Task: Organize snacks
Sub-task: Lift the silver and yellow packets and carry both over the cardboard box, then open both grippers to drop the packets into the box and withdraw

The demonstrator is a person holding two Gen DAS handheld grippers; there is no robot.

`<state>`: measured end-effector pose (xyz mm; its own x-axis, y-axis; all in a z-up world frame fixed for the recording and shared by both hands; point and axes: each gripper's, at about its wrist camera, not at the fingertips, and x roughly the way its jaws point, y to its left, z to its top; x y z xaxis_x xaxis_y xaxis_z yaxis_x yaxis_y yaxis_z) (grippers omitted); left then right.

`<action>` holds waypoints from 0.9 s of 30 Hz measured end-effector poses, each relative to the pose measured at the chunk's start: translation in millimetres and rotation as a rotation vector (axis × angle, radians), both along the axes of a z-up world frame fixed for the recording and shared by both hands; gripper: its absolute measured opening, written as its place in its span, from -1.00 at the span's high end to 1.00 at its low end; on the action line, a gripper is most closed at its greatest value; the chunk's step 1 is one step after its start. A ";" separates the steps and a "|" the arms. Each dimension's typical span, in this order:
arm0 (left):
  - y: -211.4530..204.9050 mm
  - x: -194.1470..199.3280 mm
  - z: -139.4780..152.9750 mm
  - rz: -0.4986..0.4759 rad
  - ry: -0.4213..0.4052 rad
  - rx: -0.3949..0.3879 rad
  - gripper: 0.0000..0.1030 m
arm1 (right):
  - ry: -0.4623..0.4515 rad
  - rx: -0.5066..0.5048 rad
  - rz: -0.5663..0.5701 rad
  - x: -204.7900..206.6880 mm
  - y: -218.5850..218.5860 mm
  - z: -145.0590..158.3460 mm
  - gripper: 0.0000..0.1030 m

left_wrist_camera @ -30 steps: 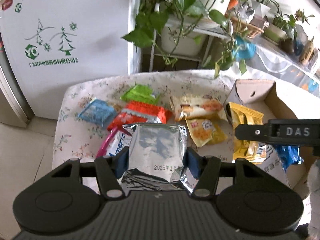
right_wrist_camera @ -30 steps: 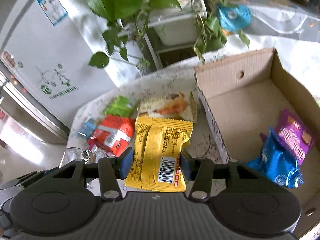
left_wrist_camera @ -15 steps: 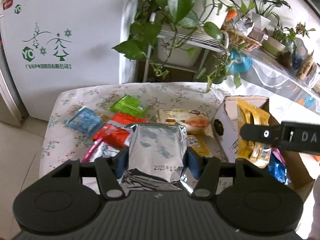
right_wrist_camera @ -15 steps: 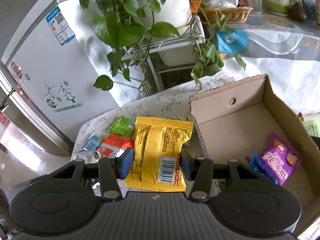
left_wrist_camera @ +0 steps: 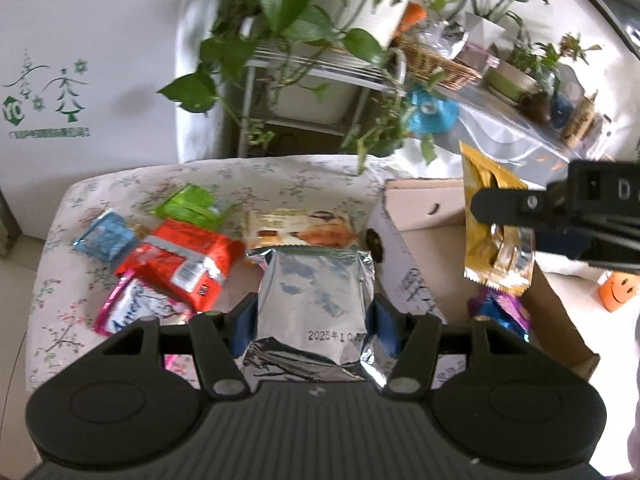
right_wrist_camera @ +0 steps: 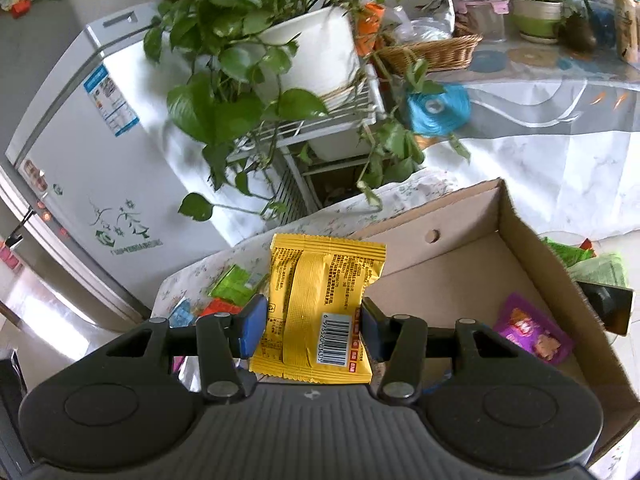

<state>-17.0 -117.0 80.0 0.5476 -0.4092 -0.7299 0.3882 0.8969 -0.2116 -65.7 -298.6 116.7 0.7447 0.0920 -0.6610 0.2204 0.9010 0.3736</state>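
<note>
Since one second ago both grippers have risen and shifted right: the table has dropped away beneath them and the yellow packet now hangs over the box instead of over the tablecloth. Judged from this, both items are in transit and the drop step is close.

Left to right in the left wrist view, the table (left_wrist_camera: 256, 176) carries one blue packet (left_wrist_camera: 105, 234), one pink packet (left_wrist_camera: 134, 312), one red packet (left_wrist_camera: 180, 262), one green packet (left_wrist_camera: 190, 205) and one beige pastry packet (left_wrist_camera: 300, 229): five snacks left to sort.

The left gripper (left_wrist_camera: 316, 322) is pinching one silver foil packet (left_wrist_camera: 316, 292), held above the near table edge, just left of the cardboard box (left_wrist_camera: 420, 204).

The right gripper (right_wrist_camera: 314, 330) is pinching one yellow packet (right_wrist_camera: 320, 296) by its sides, above the box's left wall.

Inside the box lies one purple packet (right_wrist_camera: 530, 334); one blue packet (left_wrist_camera: 502, 316) sits beside it, mostly hidden.
</note>
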 end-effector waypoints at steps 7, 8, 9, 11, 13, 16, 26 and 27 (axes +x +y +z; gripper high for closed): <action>-19.8 -11.0 2.4 -0.085 -0.005 -0.026 -0.15 | -0.009 -0.009 -0.006 -8.9 -19.5 4.9 -0.09; -23.2 -13.0 2.8 -0.097 -0.003 -0.029 -0.15 | -0.009 -0.009 -0.012 -10.0 -22.8 5.2 -0.09; -27.4 -14.8 3.4 -0.110 -0.001 -0.033 -0.15 | -0.009 -0.009 -0.020 -11.3 -26.3 5.7 -0.09; -34.8 -19.5 4.6 -0.138 0.000 -0.041 -0.15 | -0.012 -0.009 -0.039 -13.6 -33.8 7.1 -0.09; -42.8 -24.5 5.4 -0.168 0.000 -0.048 -0.15 | -0.022 -0.010 -0.062 -16.9 -42.3 10.0 -0.09; -57.3 -32.7 4.6 -0.215 0.005 -0.055 -0.15 | -0.028 -0.007 -0.098 -20.9 -55.3 12.3 -0.09; -98.4 -48.8 0.2 -0.303 0.021 -0.077 -0.14 | 0.017 -0.040 -0.139 -23.7 -71.1 5.1 -0.09; -101.9 -49.2 -1.2 -0.307 0.027 -0.081 -0.14 | 0.018 -0.039 -0.141 -23.7 -71.9 5.0 -0.09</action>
<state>-66.2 -218.9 78.8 0.3705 -0.6097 -0.7007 0.6315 0.7185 -0.2913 -89.4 -370.5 121.6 0.7361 -0.0385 -0.6758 0.3520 0.8746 0.3336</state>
